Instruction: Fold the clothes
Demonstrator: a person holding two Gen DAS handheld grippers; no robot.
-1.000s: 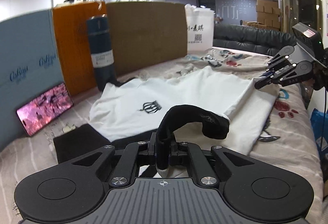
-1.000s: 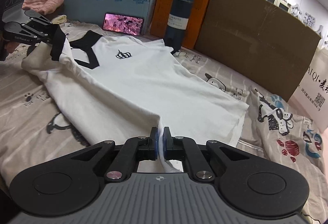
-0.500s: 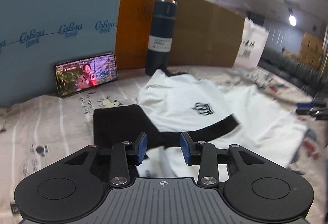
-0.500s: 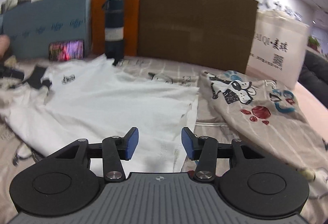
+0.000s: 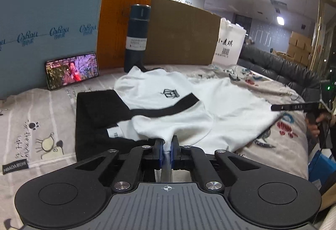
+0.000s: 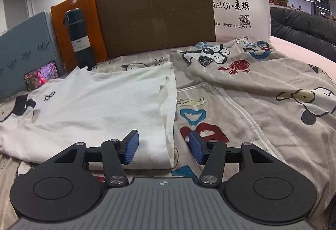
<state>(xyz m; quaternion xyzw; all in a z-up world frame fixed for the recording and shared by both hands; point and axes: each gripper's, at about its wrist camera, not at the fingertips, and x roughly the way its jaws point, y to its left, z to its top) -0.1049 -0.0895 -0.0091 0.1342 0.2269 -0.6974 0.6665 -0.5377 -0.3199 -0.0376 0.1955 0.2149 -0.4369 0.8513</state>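
Note:
A white T-shirt (image 5: pixel 220 103) with black collar trim and a small black logo lies on the patterned bed sheet (image 5: pixel 27 116). My left gripper (image 5: pixel 166 151) is shut on a fold of its white cloth near the shoulder. In the right wrist view the shirt (image 6: pixel 100 103) lies flat, its hem corner between the fingers of my right gripper (image 6: pixel 163 149), which is open and empty just above the hem. The right gripper also shows in the left wrist view (image 5: pixel 294 107), at the shirt's far edge.
Along the back stand a blue foam board (image 5: pixel 42 36), an orange box (image 5: pixel 117 30), a brown cardboard box (image 6: pixel 155 13), a dark bottle (image 5: pixel 137 38), a white bag (image 6: pixel 241 11) and a lit phone (image 5: pixel 72 70). A black sofa (image 5: pixel 279 66) lies to the right.
The left gripper, open half a second ago, has shut on the shirt's white cloth. The right gripper has stayed open and moved to the hem corner.

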